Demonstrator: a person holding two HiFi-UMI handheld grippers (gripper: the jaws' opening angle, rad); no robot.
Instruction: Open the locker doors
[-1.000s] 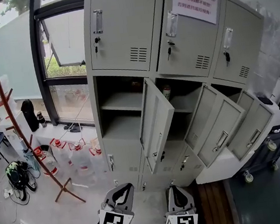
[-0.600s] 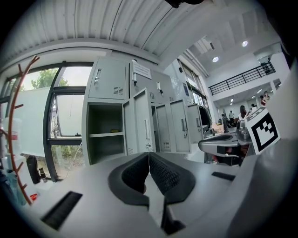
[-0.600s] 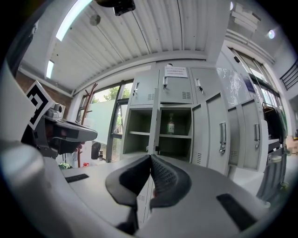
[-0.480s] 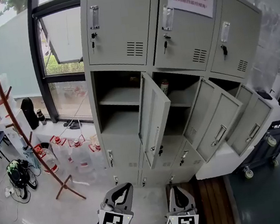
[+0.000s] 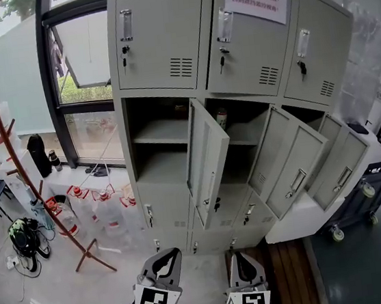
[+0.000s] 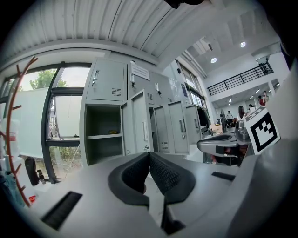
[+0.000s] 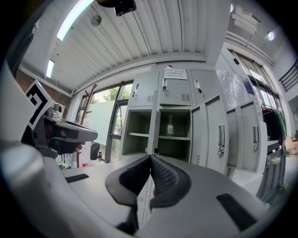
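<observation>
A grey locker cabinet [image 5: 163, 44] stands ahead of me. Its three upper doors [image 5: 252, 37] are closed. In the middle row three doors hang open: the left one [image 5: 209, 159], the middle one [image 5: 295, 162] and the right one [image 5: 347, 163]. A bottle [image 5: 222, 118] stands on the shelf of the middle compartment, also seen as a bottle [image 7: 170, 125] in the right gripper view. The lower left door [image 5: 160, 217] is closed. My left gripper [image 5: 163, 256] [image 6: 148, 154] and right gripper [image 5: 239, 259] [image 7: 151, 156] are both shut and empty, held well short of the cabinet.
A red-brown coat stand [image 5: 27, 168] stands on the left floor, with water jugs [image 5: 104, 210] and a bag [image 5: 23, 237] near it. A wheeled cart [image 5: 362, 202] is at the right. A window [image 5: 83, 64] lies left of the cabinet.
The head view has drifted a little, so the cabinet sits slightly higher in the picture. Both grippers and all doors stay as they were.
</observation>
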